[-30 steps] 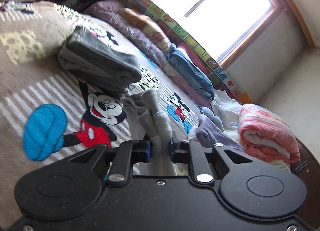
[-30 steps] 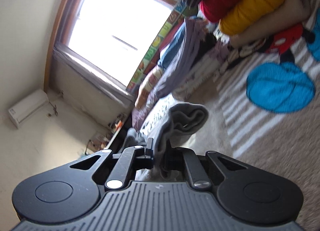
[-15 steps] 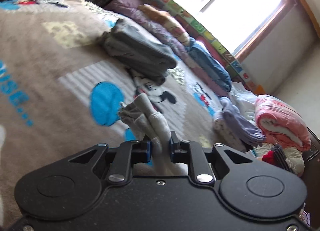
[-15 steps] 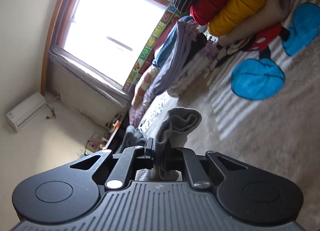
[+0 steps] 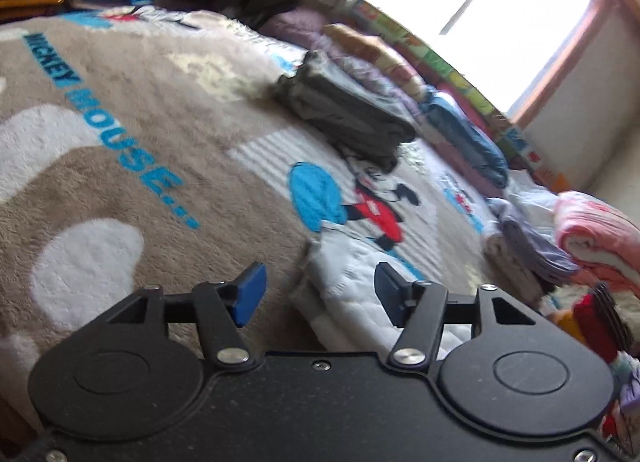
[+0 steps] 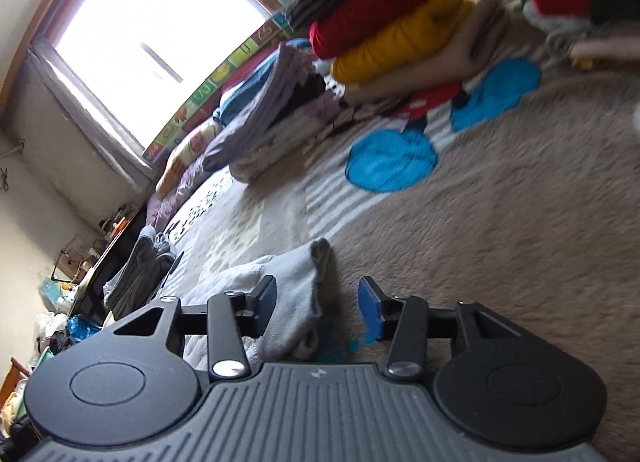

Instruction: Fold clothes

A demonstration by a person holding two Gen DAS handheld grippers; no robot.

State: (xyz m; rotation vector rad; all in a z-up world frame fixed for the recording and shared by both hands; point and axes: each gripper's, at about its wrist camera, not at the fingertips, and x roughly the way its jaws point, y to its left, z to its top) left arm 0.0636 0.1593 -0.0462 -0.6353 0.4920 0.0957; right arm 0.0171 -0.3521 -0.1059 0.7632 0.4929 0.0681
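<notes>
Left wrist view: the left hand-held gripper (image 5: pixel 318 294) is released, its blue-padded fingers (image 5: pixel 250 293) spread wide with nothing between them. Just ahead lies a white quilted garment (image 5: pixel 352 286) flat on the Mickey Mouse blanket (image 5: pixel 120 190), its near corner reaching down between the fingers. To the left of the garment the brown plush runs bare toward the blue lettering, leaving open room on that side. Farther up sits a folded grey stack (image 5: pixel 348 114), well apart from the gripper. Along the right edge folded lilac clothes (image 5: pixel 524 246) and a pink blanket roll (image 5: pixel 596 230) crowd the border. A bright window (image 5: pixel 480 14) fills the upper right.

Right wrist view: the right hand-held gripper (image 6: pixel 316 304) is likewise released, fingers apart. The pale grey garment (image 6: pixel 296 294) lies on the blanket (image 6: pixel 500 230) between them, close against the left finger, its folded edge pointing away. Right of it the brown pile is open. A stack of red, yellow and tan folded clothes (image 6: pixel 392 30) stands at the far edge, with bedding (image 6: pixel 264 122) under the window (image 6: pixel 152 34). A cluttered dark shelf (image 6: pixel 96 262) lines the left wall.
</notes>
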